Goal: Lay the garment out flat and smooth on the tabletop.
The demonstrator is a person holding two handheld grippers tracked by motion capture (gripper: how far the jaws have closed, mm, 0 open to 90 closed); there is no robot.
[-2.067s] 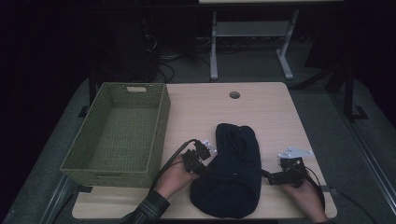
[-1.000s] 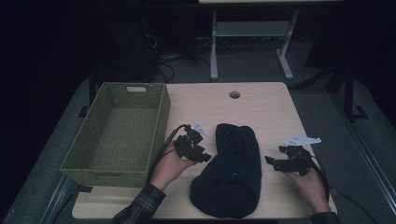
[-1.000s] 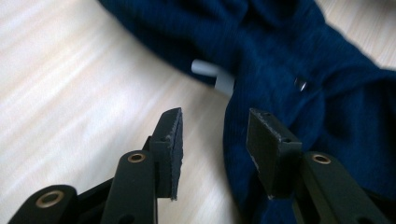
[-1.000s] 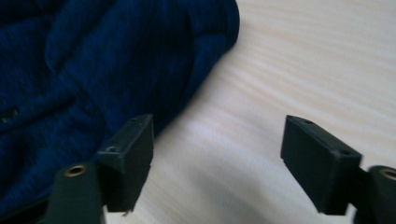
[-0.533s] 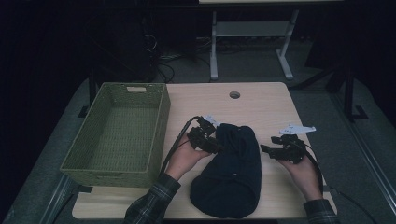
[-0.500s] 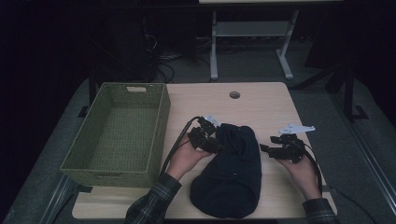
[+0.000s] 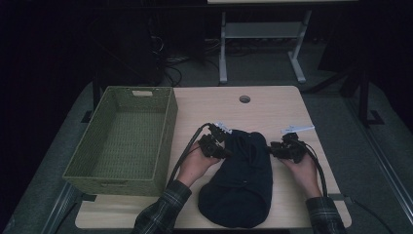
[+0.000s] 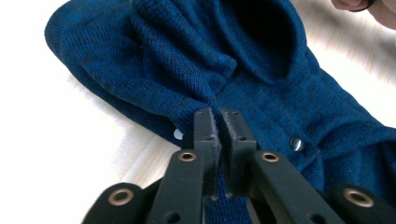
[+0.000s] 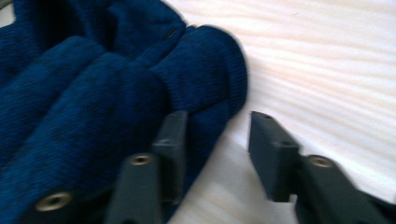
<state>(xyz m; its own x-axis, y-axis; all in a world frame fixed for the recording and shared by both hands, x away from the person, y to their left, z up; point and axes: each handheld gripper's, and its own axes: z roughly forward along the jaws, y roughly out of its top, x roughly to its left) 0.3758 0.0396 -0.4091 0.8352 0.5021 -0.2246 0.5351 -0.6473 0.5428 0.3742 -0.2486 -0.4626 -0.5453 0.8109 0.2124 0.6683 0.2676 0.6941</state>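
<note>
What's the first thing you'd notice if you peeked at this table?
A dark blue knitted sweater lies bunched in the middle of the wooden table, with a person's hands on both sides of it. The left gripper has pinched a fold of the knit, while the right gripper, its jaws just closing, sits open at the sweater's ribbed edge. A big green woven basket stands at the left.
</note>
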